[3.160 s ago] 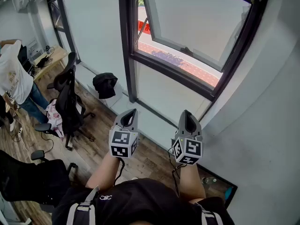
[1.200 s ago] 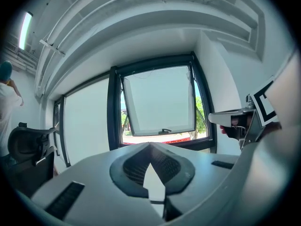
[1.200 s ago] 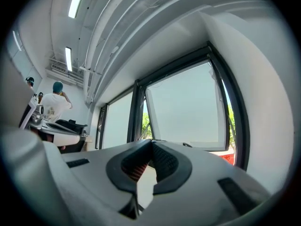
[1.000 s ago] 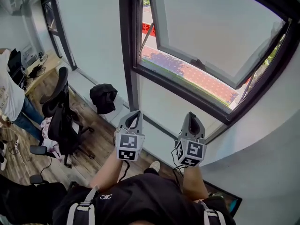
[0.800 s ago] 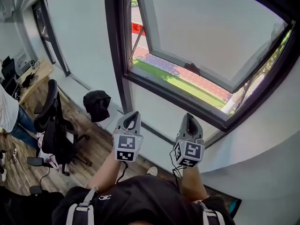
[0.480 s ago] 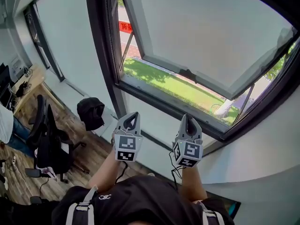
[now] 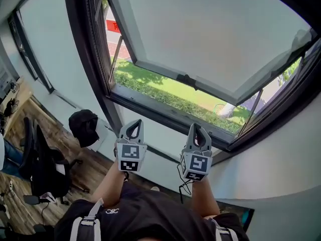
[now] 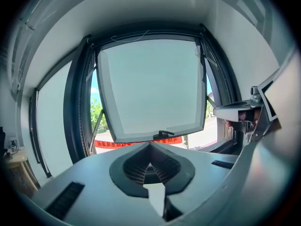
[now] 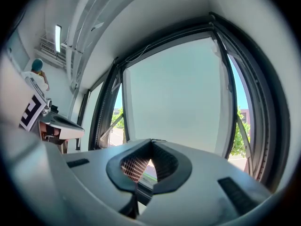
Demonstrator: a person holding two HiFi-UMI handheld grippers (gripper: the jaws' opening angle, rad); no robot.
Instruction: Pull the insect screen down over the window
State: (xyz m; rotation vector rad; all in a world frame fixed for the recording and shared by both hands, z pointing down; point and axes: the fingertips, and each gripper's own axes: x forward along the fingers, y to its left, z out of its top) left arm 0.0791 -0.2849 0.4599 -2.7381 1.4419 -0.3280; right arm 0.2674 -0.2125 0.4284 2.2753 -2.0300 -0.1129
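Far to the left of the left gripper [image 7: 132, 128], an office chair [image 7: 40, 159] is seen on the wood floor [image 7: 85, 172], and a black bundle [image 7: 84, 126] is laid on the low ledge [image 7: 108, 139] just left of that gripper. The left gripper's jaws are pressed together with nothing between them. Ahead of and above both grippers the window [image 7: 93, 79] is found, its sash [image 7: 210, 29] swung outward; a black handle [image 7: 186, 79] is fixed on the sash's lower rail. The insect screen cannot be made out. The right gripper [image 7: 197, 130] is held beside the left, its jaws likewise closed on nothing, and a pale wall [image 7: 281, 154] is seen to its right.
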